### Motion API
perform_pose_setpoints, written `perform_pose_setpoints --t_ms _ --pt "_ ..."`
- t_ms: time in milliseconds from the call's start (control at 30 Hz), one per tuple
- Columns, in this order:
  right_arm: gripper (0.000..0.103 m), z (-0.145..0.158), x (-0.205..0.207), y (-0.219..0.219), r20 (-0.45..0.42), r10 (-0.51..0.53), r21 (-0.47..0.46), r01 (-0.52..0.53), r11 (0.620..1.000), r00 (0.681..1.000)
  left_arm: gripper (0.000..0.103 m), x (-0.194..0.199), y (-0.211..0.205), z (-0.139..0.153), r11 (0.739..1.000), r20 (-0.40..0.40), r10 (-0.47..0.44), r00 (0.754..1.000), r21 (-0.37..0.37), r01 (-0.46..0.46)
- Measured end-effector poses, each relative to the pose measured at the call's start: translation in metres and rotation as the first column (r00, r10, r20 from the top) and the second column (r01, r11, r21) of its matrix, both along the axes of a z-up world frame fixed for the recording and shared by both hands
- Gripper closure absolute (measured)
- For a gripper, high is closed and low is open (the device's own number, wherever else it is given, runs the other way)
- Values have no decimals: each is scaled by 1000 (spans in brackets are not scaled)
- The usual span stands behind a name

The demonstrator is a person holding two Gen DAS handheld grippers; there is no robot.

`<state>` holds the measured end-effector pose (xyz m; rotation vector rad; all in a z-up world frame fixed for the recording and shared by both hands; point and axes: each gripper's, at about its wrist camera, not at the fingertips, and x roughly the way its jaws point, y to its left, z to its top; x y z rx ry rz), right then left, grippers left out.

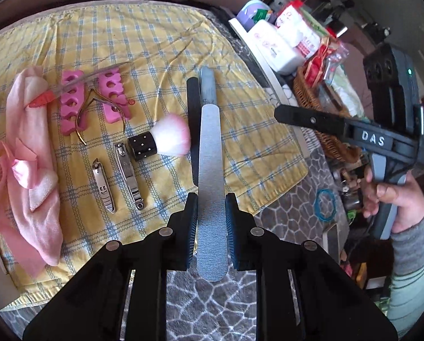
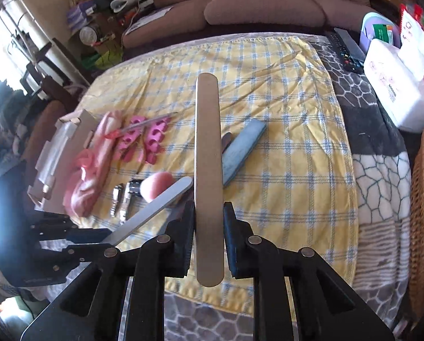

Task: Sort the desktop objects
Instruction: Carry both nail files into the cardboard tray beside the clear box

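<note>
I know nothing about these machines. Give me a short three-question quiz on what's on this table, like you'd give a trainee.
1. True or false: each tool, left and right, is shut on a long flat nail file.
2. Multiple choice: the fluffy pink-and-white brush lies
A. in the wicker basket
B. on the yellow checked cloth
C. on the pink towel
3. How many metal nail clippers lie side by side on the cloth?

Key
1. True: the left tool holds a grey nail file, the right tool a tan nail file.
2. B
3. Two
</note>
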<state>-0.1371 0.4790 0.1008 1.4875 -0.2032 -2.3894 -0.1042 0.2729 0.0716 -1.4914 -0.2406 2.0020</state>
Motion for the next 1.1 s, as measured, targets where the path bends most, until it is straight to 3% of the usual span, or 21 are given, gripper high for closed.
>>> perform_pose_setpoints --t_ms 133,367,600,833,967,1100 --pt "84 23 21 -9 -18 -39 -117 36 992 999 85 -1 -27 32 998 -27 32 999 52 -31" --pt "84 59 42 -66 -47 -20 -130 13 991 999 85 -2 -108 79 989 -94 129 987 89 -121" --pt "84 69 30 -156 -50 28 -182 -36 983 998 85 1 -223 97 965 -127 258 958 73 -250" --pt "84 42 -5 -263 5 57 -245 -54 968 998 85 -12 -302 77 929 -115 370 922 44 -367" --pt "84 13 -29 -307 80 34 -290 -10 957 996 85 -30 -316 50 921 -69 389 919 53 -386" --pt "84 -6 -47 -327 121 -2 -274 36 961 993 85 -49 -313 24 914 -37 406 913 37 -405"
